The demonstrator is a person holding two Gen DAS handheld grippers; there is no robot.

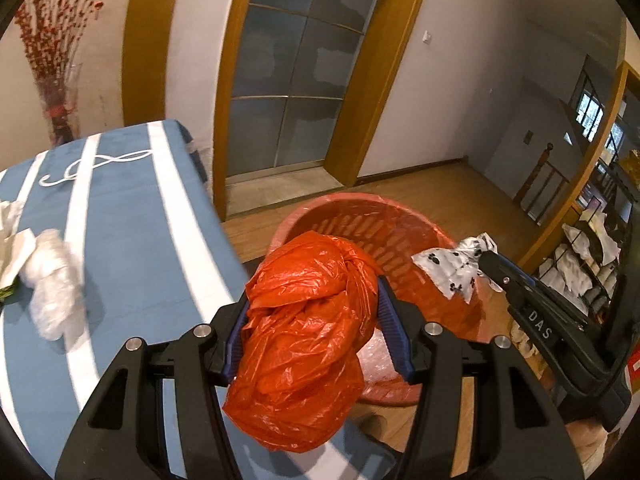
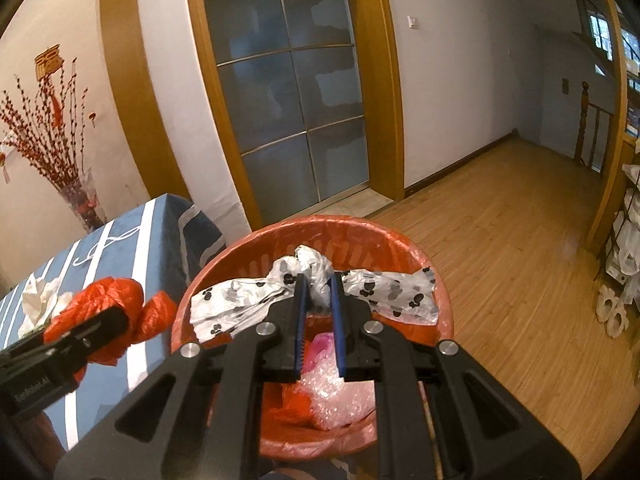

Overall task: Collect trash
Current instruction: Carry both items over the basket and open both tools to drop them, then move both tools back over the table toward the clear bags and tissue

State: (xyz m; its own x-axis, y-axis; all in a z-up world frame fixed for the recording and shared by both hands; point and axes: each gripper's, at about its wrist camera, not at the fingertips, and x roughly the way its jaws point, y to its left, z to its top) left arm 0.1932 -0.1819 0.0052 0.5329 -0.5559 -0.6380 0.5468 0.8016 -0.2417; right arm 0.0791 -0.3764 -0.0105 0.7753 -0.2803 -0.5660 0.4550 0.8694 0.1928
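Note:
My left gripper is shut on a crumpled orange plastic bag and holds it over the table's edge, beside the red waste basket. It also shows in the right wrist view. My right gripper is shut on a white bag with black paw prints, held over the basket. That bag also shows in the left wrist view. The basket holds bubble wrap and pink and orange scraps.
The table with a blue-and-white striped cloth carries a clear plastic bag and white tissue. A vase of red twigs stands behind it. A glass door and wooden floor lie beyond.

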